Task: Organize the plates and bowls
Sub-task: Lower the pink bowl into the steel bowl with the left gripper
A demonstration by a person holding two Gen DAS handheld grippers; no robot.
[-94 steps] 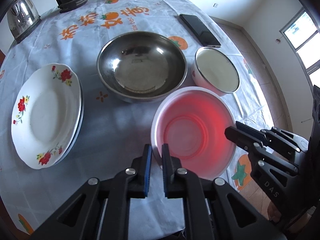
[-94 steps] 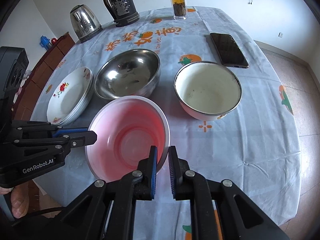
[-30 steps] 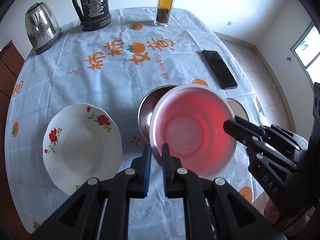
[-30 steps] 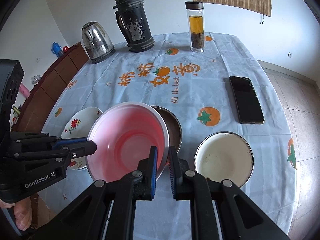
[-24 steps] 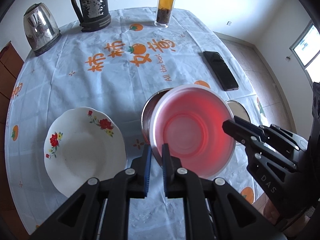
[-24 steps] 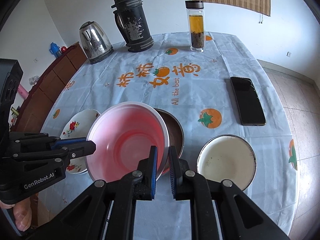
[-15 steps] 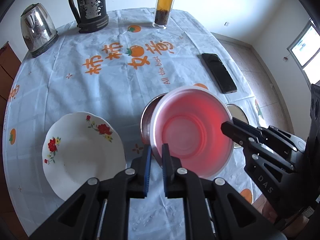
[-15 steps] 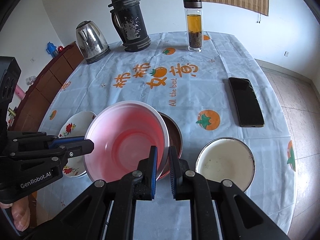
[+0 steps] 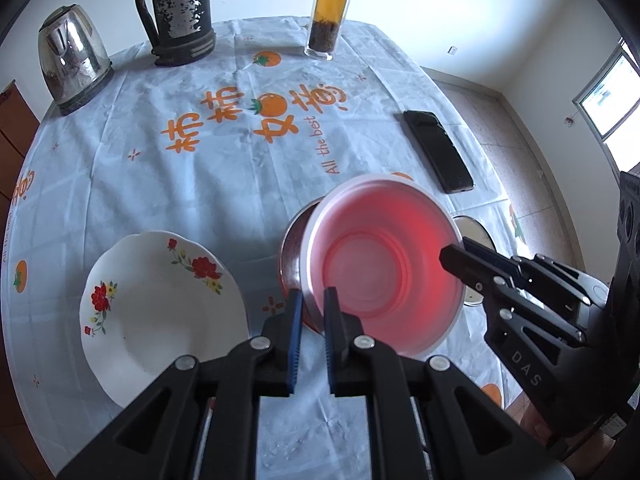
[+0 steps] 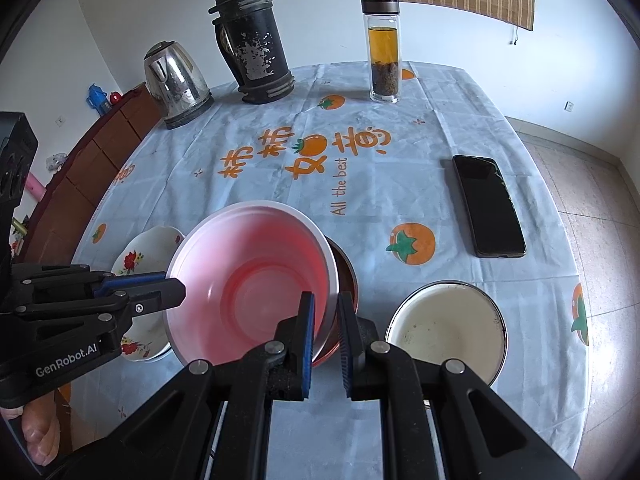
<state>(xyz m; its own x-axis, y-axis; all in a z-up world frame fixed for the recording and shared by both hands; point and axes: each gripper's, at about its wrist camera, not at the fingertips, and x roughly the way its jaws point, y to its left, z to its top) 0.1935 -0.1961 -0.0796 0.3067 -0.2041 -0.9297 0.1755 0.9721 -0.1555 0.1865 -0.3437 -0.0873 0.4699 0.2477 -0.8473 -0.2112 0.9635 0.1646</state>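
The left black plastic two-finger gripper (image 9: 310, 302) has blue ribbed pads and silver round screws on its linkage; its side reads "GenRobot.AI". The right black plastic two-finger gripper (image 10: 325, 312) looks the same, marked "DAS", perhaps part of a longer word.

Steel bowl (image 9: 294, 256) mostly hidden behind pink bowl (image 9: 384, 264); only left rim crescent shows, whether bowls touch cannot tell. Enamel bowl (image 9: 478, 236) in left wrist view covered by pink bowl and right gripper (image 9: 452, 256), sliver only. Flowered plate (image 10: 138, 256) in right wrist view partly hidden behind left gripper (image 10: 176, 286) and pink bowl. Thermos (image 9: 176, 12) top cut off by upper edge in left wrist view. Items on sideboard (image 10: 102, 98) too small to identify.
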